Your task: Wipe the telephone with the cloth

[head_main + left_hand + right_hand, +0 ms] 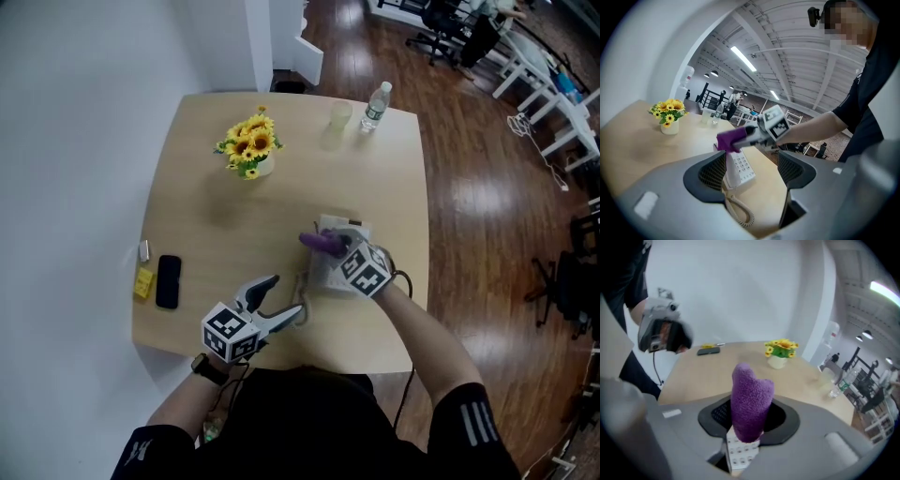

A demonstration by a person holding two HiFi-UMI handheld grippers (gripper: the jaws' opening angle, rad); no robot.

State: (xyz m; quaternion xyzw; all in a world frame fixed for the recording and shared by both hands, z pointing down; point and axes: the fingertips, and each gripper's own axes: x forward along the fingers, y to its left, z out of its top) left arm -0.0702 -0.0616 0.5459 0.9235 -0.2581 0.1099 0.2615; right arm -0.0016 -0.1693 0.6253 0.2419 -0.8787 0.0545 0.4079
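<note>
The right gripper (pixel 328 246) is pinching the purple cloth (pixel 750 401) between its jaws above the telephone (pixel 739 166), while the left gripper (pixel 281 302) is gaping empty short of it, risking the unbraced telephone sliding.

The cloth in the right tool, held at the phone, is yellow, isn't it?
No: the cloth is purple, not yellow, as the right gripper view shows. The right tool does hold it at the phone.
</note>
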